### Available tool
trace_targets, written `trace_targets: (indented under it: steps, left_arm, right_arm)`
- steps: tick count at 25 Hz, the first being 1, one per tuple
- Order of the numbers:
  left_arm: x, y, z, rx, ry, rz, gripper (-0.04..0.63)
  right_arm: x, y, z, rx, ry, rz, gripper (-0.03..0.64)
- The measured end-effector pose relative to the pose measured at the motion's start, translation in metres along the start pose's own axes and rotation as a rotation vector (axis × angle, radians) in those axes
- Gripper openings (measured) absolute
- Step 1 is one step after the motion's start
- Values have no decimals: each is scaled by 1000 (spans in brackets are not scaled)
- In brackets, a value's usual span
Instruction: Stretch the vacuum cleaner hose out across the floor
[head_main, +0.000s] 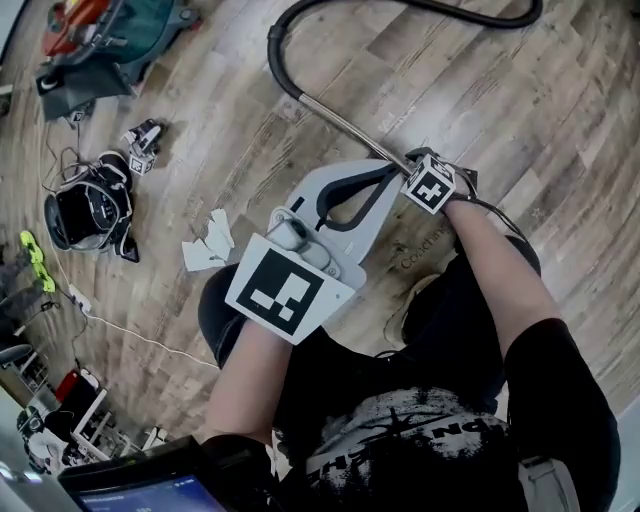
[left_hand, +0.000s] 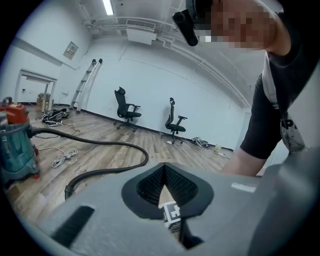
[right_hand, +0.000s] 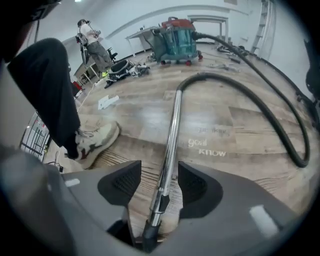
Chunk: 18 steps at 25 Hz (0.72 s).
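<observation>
The vacuum's black hose (head_main: 283, 70) loops over the wooden floor and joins a metal wand (head_main: 350, 128). In the right gripper view the wand (right_hand: 171, 132) lies on the floor and runs between the jaws of my right gripper (right_hand: 159, 170), which stands open with its pads clear of the wand. Beyond it stands the teal and red vacuum cleaner (right_hand: 176, 39). In the head view my right gripper (head_main: 420, 172) sits over the wand's near end. My left gripper (head_main: 375, 185) is shut and holds nothing. In its own view the left gripper (left_hand: 164, 169) points level over the hose (left_hand: 107, 145).
A white shoe (right_hand: 95, 140) stands left of the wand. Two office chairs (left_hand: 125, 107) and a ladder (left_hand: 87, 82) are at the far wall. A coiled cable (left_hand: 62, 157), a headset (head_main: 90, 210) and white paper scraps (head_main: 210, 240) lie on the floor.
</observation>
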<state>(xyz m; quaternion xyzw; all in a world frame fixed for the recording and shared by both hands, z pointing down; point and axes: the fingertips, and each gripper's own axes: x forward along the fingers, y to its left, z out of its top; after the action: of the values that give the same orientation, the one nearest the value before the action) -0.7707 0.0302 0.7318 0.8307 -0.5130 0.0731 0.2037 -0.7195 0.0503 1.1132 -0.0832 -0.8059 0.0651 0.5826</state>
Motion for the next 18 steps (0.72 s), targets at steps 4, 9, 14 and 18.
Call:
trace_targets:
  steps: [4, 9, 14, 18]
  left_arm:
    - [14, -2, -50, 9, 37, 22, 0]
    - [4, -2, -93, -55, 61, 100, 0]
    - [-1, -5, -111, -74, 76, 112, 0]
    - [0, 3, -125, -114, 90, 156, 0]
  right_arm:
    - [73, -22, -33, 39, 90, -2, 236]
    - [115, -25, -56, 96, 121, -23, 227]
    - [121, -18, -51, 77, 149, -58, 205]
    - [123, -20, -49, 121, 172, -55, 185]
